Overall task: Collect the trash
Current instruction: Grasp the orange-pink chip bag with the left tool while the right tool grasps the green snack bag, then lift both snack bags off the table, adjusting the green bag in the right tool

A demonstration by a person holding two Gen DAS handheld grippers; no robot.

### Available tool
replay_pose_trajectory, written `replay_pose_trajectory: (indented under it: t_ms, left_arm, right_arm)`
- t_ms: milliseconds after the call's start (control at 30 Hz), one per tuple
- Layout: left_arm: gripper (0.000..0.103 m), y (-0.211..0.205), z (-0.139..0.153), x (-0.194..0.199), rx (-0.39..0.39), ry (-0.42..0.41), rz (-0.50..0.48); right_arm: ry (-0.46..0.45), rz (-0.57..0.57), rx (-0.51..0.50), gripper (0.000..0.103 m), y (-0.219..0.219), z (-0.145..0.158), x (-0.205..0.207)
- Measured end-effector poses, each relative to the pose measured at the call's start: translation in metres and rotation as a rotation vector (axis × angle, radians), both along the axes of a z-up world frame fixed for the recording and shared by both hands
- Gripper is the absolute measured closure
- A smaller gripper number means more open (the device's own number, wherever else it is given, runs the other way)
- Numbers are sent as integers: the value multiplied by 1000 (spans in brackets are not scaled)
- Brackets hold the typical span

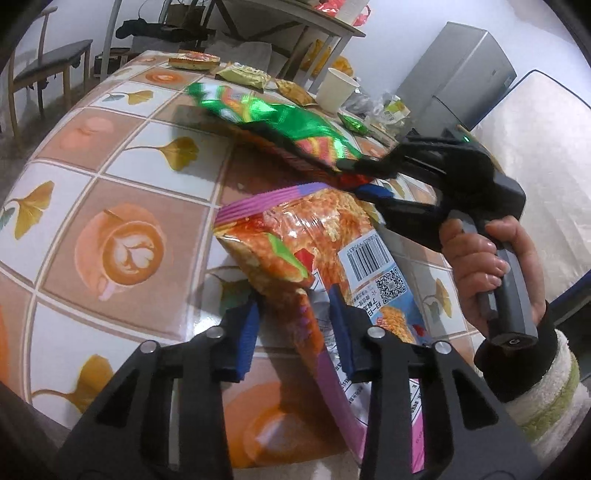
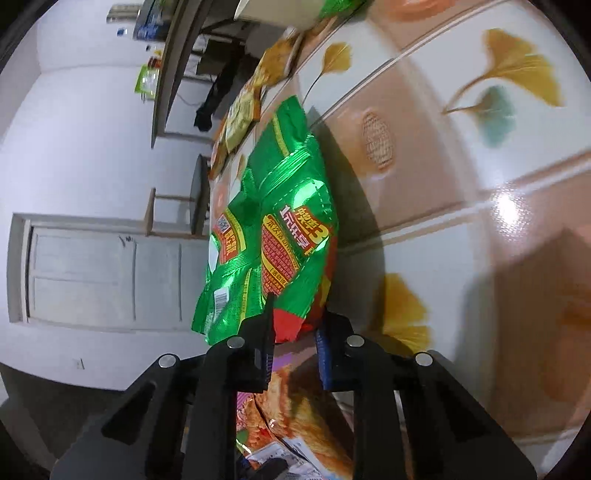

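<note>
My left gripper point(image 1: 295, 317) is shut on an orange-and-purple snack bag point(image 1: 306, 240) with a barcode, holding it above the tiled tablecloth point(image 1: 122, 177). My right gripper point(image 2: 295, 332) is shut on the red corner of a shiny green snack bag point(image 2: 273, 221), which hangs in the air over the table. In the left wrist view the right gripper point(image 1: 354, 175) comes in from the right with the green bag point(image 1: 273, 122) stretched out to the left. The orange bag also shows under the right gripper point(image 2: 295, 410).
Further wrappers lie at the table's far end: an orange packet point(image 1: 194, 61), a yellow-green packet point(image 1: 245, 75), a small green wrapper point(image 1: 354, 123). A white paper cup point(image 1: 336, 90) stands there. A grey cabinet point(image 1: 458, 85), a bench point(image 1: 51, 62) and a second table point(image 1: 295, 18) stand beyond.
</note>
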State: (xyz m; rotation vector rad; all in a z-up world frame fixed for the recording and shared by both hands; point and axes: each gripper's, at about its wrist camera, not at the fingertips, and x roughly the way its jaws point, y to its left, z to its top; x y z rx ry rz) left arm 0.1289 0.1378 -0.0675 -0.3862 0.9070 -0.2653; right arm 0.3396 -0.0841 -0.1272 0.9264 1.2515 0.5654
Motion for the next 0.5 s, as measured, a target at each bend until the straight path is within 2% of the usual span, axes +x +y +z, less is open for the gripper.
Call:
replay_pose_trajectory:
  t_ms: [333,433,500]
  left_arm:
    - [76,5,0,-11,45,-13,28]
    - [76,9,1,-12,76,-19,46]
    - [77,15,1,-13,76,-16,60]
  right_arm:
    - [-1,-142,-28,84,-109,3,-61]
    - [-15,-137,-37,84,-139,9,-83]
    - [-29,-112,-77,84,-159,14,-102]
